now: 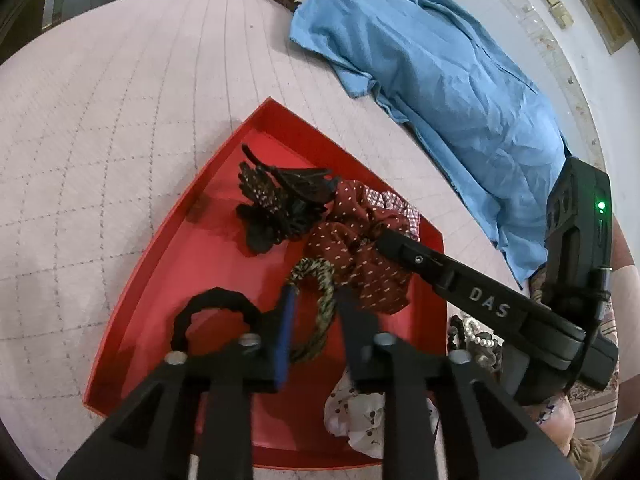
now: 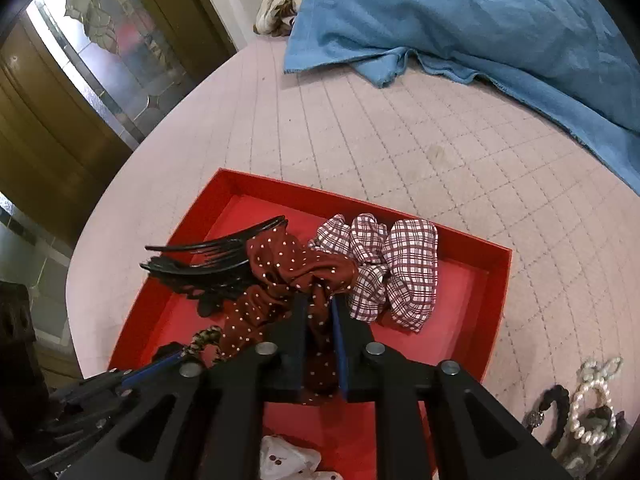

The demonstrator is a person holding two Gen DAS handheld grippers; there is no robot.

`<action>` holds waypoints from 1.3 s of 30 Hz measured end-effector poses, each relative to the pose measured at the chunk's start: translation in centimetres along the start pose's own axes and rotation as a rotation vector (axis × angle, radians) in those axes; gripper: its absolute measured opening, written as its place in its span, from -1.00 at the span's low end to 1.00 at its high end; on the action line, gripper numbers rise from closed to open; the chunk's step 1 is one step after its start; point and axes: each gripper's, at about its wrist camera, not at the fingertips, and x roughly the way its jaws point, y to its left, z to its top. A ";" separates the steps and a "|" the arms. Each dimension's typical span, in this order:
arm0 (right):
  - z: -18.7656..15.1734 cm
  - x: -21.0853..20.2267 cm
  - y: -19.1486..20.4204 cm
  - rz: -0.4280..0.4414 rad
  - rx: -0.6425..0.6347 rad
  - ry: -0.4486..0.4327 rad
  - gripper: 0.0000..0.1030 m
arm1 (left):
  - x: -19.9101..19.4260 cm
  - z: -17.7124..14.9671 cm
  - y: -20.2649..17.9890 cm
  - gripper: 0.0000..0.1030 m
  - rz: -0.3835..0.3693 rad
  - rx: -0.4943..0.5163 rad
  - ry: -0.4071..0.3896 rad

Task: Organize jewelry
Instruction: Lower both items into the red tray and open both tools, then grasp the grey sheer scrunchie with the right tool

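Both grippers tilt steeply down into the red tray (image 1: 132, 280). The left gripper (image 1: 316, 300) stands slightly parted around the braided hair tie (image 1: 320, 312) – not pressing. The right gripper (image 2: 320, 312) straddles the dotted maroon scrunchie (image 2: 288, 268), pads narrowly apart – grip unclear.

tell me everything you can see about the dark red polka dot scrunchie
The scrunchie is dark red fabric with small pale dots, gathered into soft folds. It lies crumpled in the red tray, between the black claw clip and the plaid scrunchie, touching both. The right gripper has its fingers on either side of one fold; whether the pads press it is unclear.
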 end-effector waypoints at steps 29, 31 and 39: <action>-11.4 -18.2 -17.8 -0.260 0.229 -0.143 0.17 | -4.2 -2.4 -6.3 0.31 0.082 0.186 -0.279; -12.2 -18.0 -18.7 -0.272 0.221 -0.123 0.17 | -3.9 -2.6 -7.1 0.31 0.087 0.212 -0.283; -13.7 -14.8 -21.1 -0.203 0.319 -0.057 0.17 | -2.4 -2.8 -9.0 0.31 0.070 0.256 -0.245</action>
